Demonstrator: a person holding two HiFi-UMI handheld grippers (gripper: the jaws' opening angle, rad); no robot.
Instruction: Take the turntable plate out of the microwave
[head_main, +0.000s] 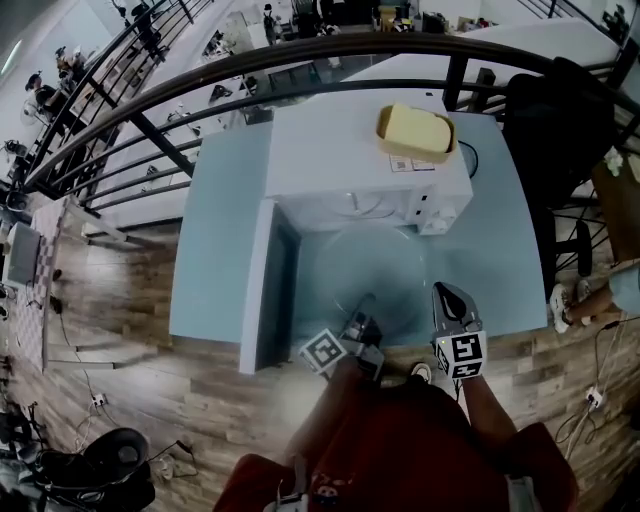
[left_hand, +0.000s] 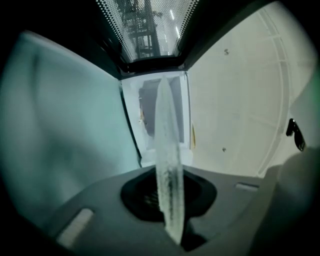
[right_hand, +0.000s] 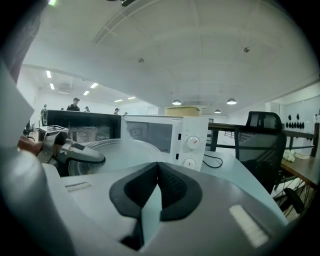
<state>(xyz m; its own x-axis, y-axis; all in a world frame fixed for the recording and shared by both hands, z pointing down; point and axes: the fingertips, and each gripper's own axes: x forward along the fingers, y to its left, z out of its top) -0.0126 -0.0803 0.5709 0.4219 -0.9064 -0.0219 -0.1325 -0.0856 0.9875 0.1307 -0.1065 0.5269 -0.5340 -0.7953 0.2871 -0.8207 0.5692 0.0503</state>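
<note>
The clear glass turntable plate (head_main: 380, 272) hangs in front of the white microwave (head_main: 350, 165), outside its cavity and above the light blue table (head_main: 215, 250). My left gripper (head_main: 365, 312) is shut on the plate's near rim. In the left gripper view the plate (left_hand: 167, 125) stands edge-on between the jaws of my left gripper (left_hand: 170, 200). My right gripper (head_main: 447, 296) is shut and empty, just right of the plate and apart from it. The right gripper view shows its jaws (right_hand: 157, 185) pressed together, with the plate (right_hand: 117, 149) and the left gripper's fingers (right_hand: 75, 156) at the left.
The microwave door (head_main: 262, 290) stands open to the left. A yellow lidded box (head_main: 415, 130) sits on top of the microwave. A black office chair (right_hand: 260, 142) stands to the right of the table. Behind the table runs a black railing (head_main: 300, 55).
</note>
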